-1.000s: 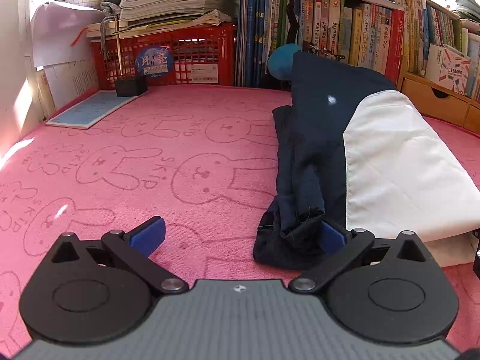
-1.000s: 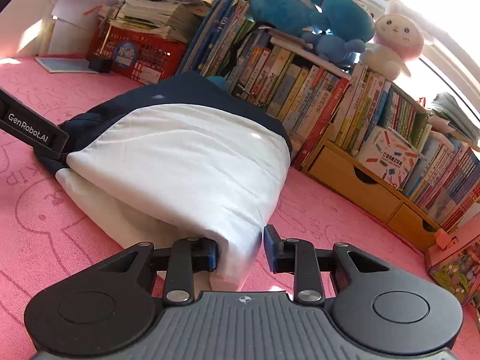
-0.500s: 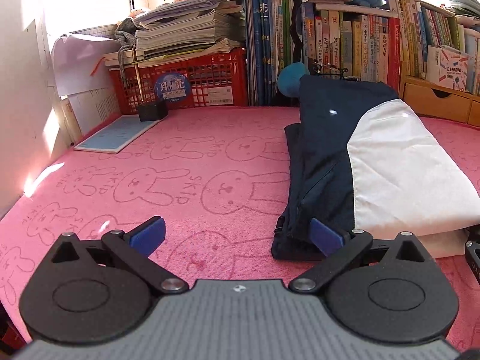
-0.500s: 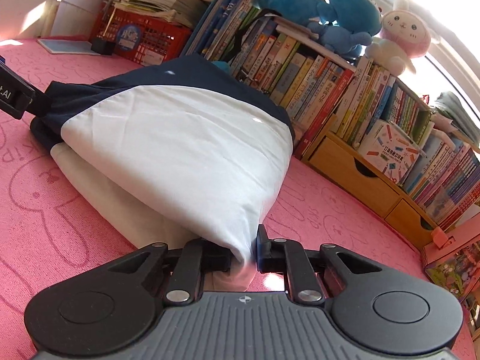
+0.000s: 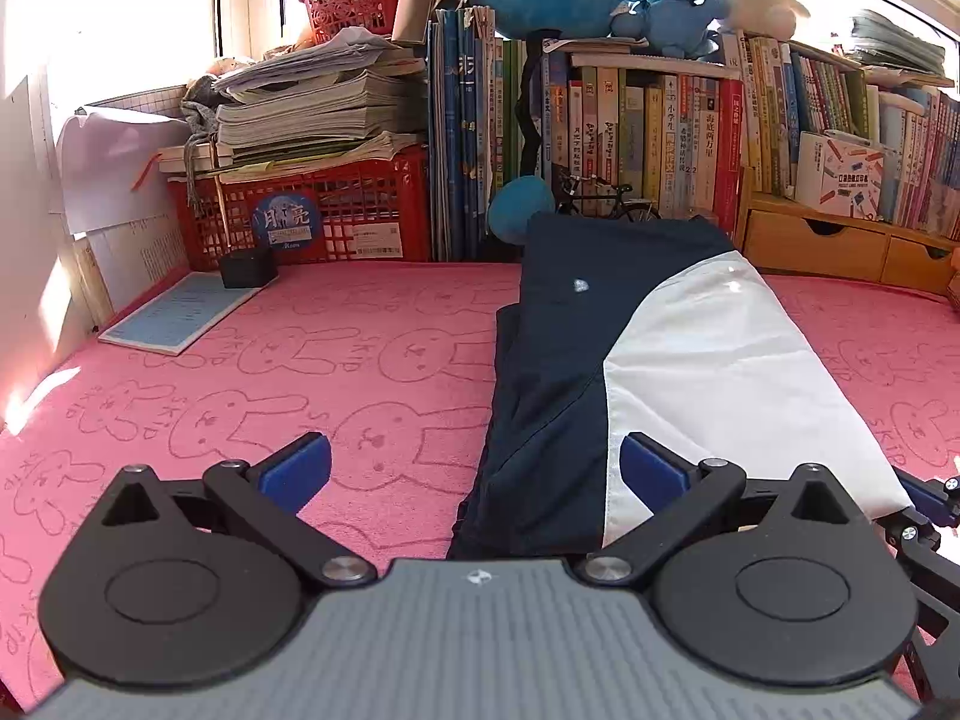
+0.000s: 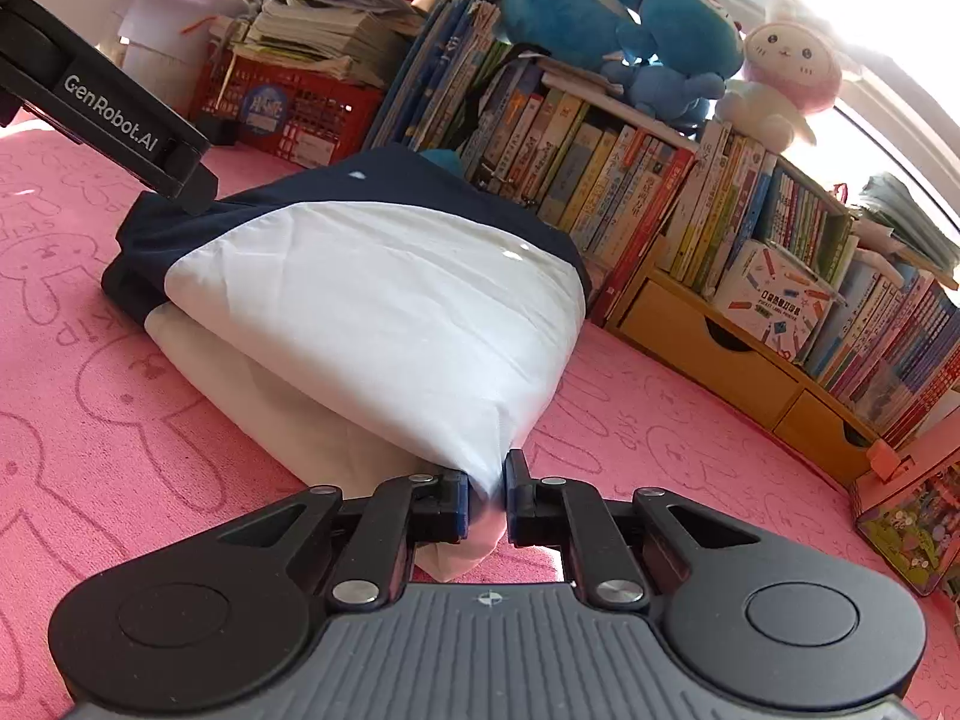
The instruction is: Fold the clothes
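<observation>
A folded navy and white garment [image 5: 648, 372] lies on the pink rabbit-print cloth [image 5: 312, 360]. It also shows in the right wrist view [image 6: 372, 300]. My left gripper [image 5: 474, 468] is open, above the garment's near navy corner, with its right finger over the fabric. My right gripper [image 6: 486, 492] is shut on the garment's near white corner. The left gripper's body [image 6: 114, 120] shows in the right wrist view at the garment's far left navy corner.
A red crate [image 5: 312, 216] with stacked papers stands at the back left, with a blue notebook [image 5: 180, 312] in front of it. A row of books [image 5: 636, 138] and wooden drawers [image 5: 840, 246] line the back. Plush toys [image 6: 624, 30] sit on top.
My left gripper has risen and drawn back from the navy corner, staying open. My right gripper has closed on the white corner.
</observation>
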Demonstrator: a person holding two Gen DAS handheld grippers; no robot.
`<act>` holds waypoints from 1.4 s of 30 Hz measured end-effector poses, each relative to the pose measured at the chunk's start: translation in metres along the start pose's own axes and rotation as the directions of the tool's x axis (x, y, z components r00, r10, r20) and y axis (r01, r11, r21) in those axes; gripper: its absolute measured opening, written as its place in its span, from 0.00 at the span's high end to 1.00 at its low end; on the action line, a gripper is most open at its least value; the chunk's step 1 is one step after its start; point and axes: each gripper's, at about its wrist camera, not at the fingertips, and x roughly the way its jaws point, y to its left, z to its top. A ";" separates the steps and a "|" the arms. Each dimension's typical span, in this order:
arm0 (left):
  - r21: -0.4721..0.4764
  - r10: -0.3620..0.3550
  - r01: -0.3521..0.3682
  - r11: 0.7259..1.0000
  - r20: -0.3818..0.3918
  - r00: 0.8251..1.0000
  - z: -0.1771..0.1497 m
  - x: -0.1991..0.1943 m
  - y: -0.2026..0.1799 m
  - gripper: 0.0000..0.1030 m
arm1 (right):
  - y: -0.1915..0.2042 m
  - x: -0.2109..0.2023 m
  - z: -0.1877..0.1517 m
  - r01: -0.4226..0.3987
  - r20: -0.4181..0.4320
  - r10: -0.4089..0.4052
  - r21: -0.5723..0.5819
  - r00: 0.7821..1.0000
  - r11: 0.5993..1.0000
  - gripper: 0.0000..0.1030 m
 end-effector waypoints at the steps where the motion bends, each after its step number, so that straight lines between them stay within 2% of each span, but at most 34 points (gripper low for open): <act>1: 0.002 -0.005 0.005 1.000 0.004 1.000 0.000 0.001 -0.001 0.00 | -0.001 -0.004 -0.001 -0.009 0.000 0.009 -0.010 1.000 1.000 0.89; 3: 0.005 0.001 -0.001 1.000 0.007 1.000 0.001 0.007 -0.002 0.00 | -0.003 -0.013 -0.003 -0.031 0.000 0.031 -0.025 1.000 0.999 0.89; 6: 0.016 0.043 -0.042 0.999 -0.028 0.999 -0.002 0.024 -0.003 0.00 | -0.017 -0.024 -0.002 -0.135 0.001 0.135 0.015 0.991 0.991 0.89; 8: 0.022 0.080 -0.079 0.997 -0.087 0.993 -0.013 0.039 0.003 0.00 | -0.034 -0.032 0.002 -0.236 0.013 0.235 0.101 0.972 0.967 0.89; 9: 0.011 0.076 -0.075 0.997 -0.106 0.992 -0.019 0.042 0.008 0.00 | -0.044 -0.035 0.007 -0.281 0.030 0.280 0.152 0.960 0.948 0.87; 13: -0.022 0.047 -0.051 0.998 -0.132 0.990 -0.032 0.041 0.024 0.00 | -0.063 -0.021 0.031 -0.331 0.097 0.317 0.233 0.943 0.914 0.83; 17: -0.006 0.035 -0.037 0.999 -0.141 0.989 -0.035 0.035 0.033 0.00 | -0.041 0.000 0.049 -0.385 0.095 0.373 0.170 0.923 0.907 0.79; 18: -0.004 0.034 -0.035 0.999 -0.145 0.989 -0.035 0.035 0.035 0.00 | -0.032 0.002 0.050 -0.391 0.091 0.381 0.142 0.920 0.909 0.71; 19: -0.003 0.033 -0.034 0.999 -0.147 0.989 -0.036 0.034 0.037 0.00 | -0.022 0.002 0.049 -0.379 0.088 0.371 0.103 0.924 0.920 0.62; 21: -0.010 0.026 -0.028 1.000 -0.157 0.987 -0.037 0.034 0.041 0.00 | -0.005 -0.004 0.043 -0.335 0.090 0.332 0.022 0.939 0.942 0.52; 25: -0.018 0.061 -0.065 0.998 -0.174 0.983 -0.036 0.025 0.046 0.00 | 0.001 -0.011 0.024 -0.270 0.064 0.272 -0.038 0.960 0.962 0.46; 27: -0.037 0.042 -0.048 0.998 -0.142 0.989 -0.031 0.013 0.048 0.00 | -0.002 -0.012 0.015 -0.227 0.050 0.230 -0.047 0.972 0.973 0.43; 29: -0.077 -0.029 0.022 0.997 -0.092 0.995 -0.021 0.003 0.051 0.00 | -0.005 -0.013 0.008 -0.183 0.040 0.185 -0.051 0.982 0.982 0.41; 31: -0.103 -0.108 0.103 0.989 -0.046 0.993 -0.011 0.000 0.049 0.00 | -0.007 -0.011 0.002 -0.140 0.022 0.141 -0.055 0.990 0.989 0.38; 33: -0.111 -0.141 0.135 0.985 -0.044 0.989 -0.004 0.010 0.041 0.00 | -0.007 -0.005 -0.003 -0.095 0.000 0.095 -0.067 0.996 0.993 0.37; 36: -0.088 -0.087 0.078 0.993 -0.105 0.991 -0.004 0.039 0.027 0.00 | -0.005 0.001 -0.006 -0.049 -0.012 0.049 -0.049 0.999 0.998 0.37; 37: -0.069 -0.036 0.028 0.997 -0.125 0.992 -0.008 0.047 0.024 0.00 | -0.006 0.004 -0.006 -0.043 -0.013 0.042 -0.031 0.999 0.999 0.37; 39: -0.043 0.003 -0.008 0.999 -0.132 0.991 -0.018 0.055 0.024 0.00 | -0.010 0.016 -0.002 -0.038 -0.028 0.038 0.017 0.999 0.999 0.37; 42: -0.048 0.004 -0.010 0.999 -0.126 0.992 -0.026 0.053 0.027 0.00 | -0.016 0.033 0.004 -0.029 -0.050 0.033 0.088 0.998 0.996 0.37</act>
